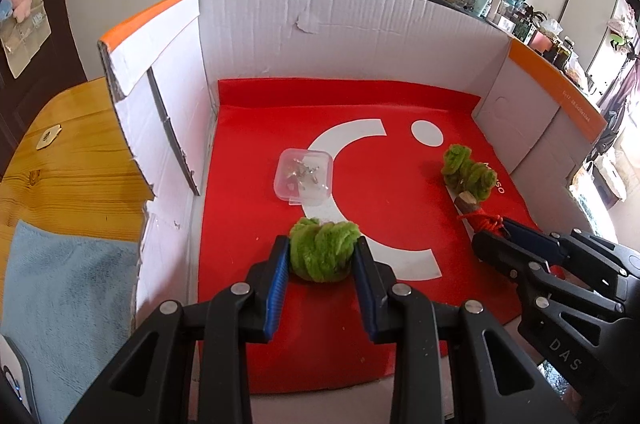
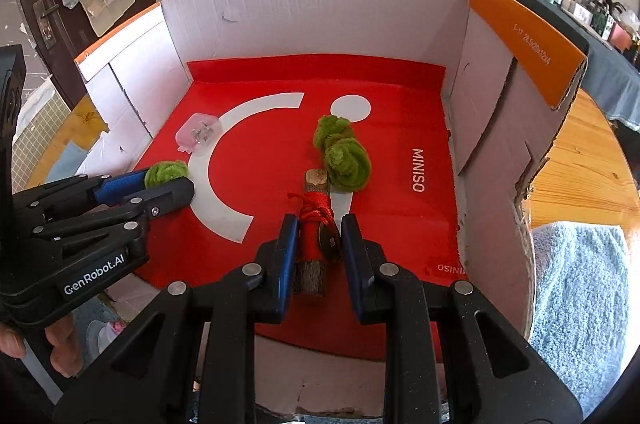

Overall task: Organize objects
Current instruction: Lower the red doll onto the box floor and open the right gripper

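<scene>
A green fuzzy ball (image 1: 323, 251) lies on the red mat (image 1: 400, 191) inside the cardboard box. My left gripper (image 1: 322, 256) is shut on it, both blue pads touching its sides; it also shows in the right wrist view (image 2: 166, 172). A wooden stick wound with red cord (image 2: 316, 220), with a dark coin on it, lies between the fingers of my right gripper (image 2: 319, 240). The jaws stand a little apart around it; I cannot tell if they press it. A second green fuzzy piece (image 2: 340, 153) lies beyond the stick's far end.
A small clear plastic case (image 1: 304, 175) with metal bits sits mid-mat. White cardboard walls (image 1: 320, 35) with orange-edged flaps enclose the mat on three sides. The box stands on a wooden table (image 1: 52, 159). Blue towels (image 2: 580, 304) lie at both outer sides.
</scene>
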